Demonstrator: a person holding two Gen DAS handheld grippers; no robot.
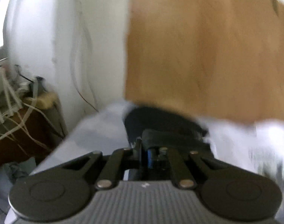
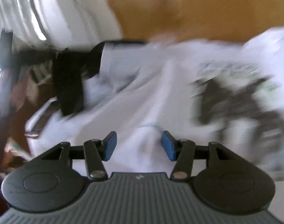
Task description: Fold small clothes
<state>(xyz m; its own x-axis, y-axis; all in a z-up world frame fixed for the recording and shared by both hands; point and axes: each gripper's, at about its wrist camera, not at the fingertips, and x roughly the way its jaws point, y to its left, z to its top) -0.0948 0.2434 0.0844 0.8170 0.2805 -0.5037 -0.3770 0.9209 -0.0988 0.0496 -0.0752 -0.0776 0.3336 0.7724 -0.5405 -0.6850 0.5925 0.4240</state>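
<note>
Both views are blurring, so I am reading them cautiously.

Left side: the left gripper (image 1: 150, 149) is sitting fully closed, and the dark trim of the white shirt (image 1: 97, 128) is bunching right at its tips. I am judging it is pinching that dark trim (image 1: 160, 123), though the blur is keeping me from seeing the pads on cloth. The wooden table (image 1: 207, 52) is filling the view beyond, with the white wall (image 1: 57, 37) and a tangle of cables (image 1: 11, 100) off to the left.

Right side: the right gripper (image 2: 139, 145) is standing partly open, its blue pads (image 2: 110, 145) apart with nothing pressed between them; it is hovering over the shirt's plain white cloth. The shirt is lying spread across the table, its dark print (image 2: 241, 100) to the right. The other gripper is showing at far left at the dark-edged sleeve (image 2: 108, 59).

Judgement on the step: I am taking this as a sleeve fold. To do it well, I am advising that the left grip keeps both layers of trim, carries low and flat across the body, and that the right pads pin the cloth near the fold line before release. Risk: a single-layer pinch dragging the shirt askew.
</note>
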